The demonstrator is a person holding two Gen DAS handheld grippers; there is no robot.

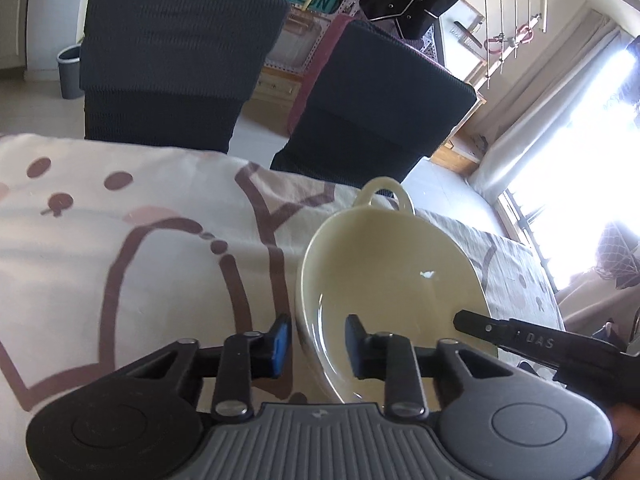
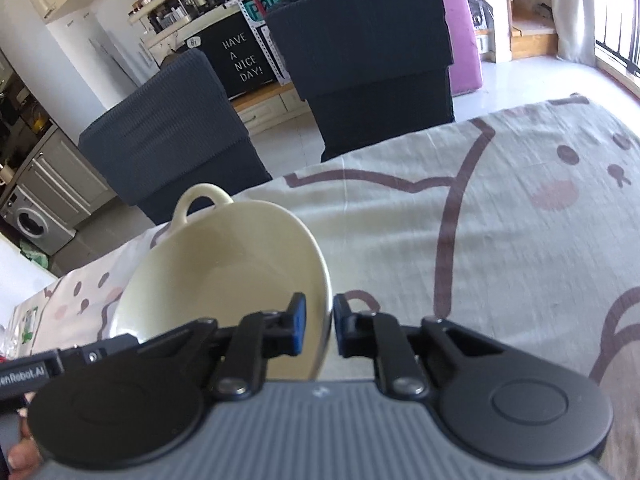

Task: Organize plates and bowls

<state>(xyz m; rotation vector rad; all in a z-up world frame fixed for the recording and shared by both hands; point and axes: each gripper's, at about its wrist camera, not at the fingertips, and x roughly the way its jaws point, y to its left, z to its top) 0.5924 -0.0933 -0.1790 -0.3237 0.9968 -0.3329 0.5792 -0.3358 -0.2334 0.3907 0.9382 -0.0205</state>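
Observation:
A cream bowl (image 1: 392,264) with a loop handle (image 1: 386,192) on its far side rests on the patterned tablecloth (image 1: 120,240). My left gripper (image 1: 318,344) straddles the bowl's left rim, one pad outside and one inside, with a gap showing on the inner side. At the bowl's right rim a black finger (image 1: 480,326) of the right gripper reaches in. In the right wrist view the same bowl (image 2: 224,264) has its right rim clamped between the pads of my right gripper (image 2: 320,330). A finger (image 2: 92,354) of the left gripper shows at lower left.
Two dark fabric-covered chairs (image 1: 176,60) (image 1: 384,100) stand just past the table's far edge, seen again as chairs (image 2: 172,132) (image 2: 368,52). Tablecloth (image 2: 480,220) stretches bare to the right of the bowl. A grey bin (image 1: 70,72) stands on the floor far left.

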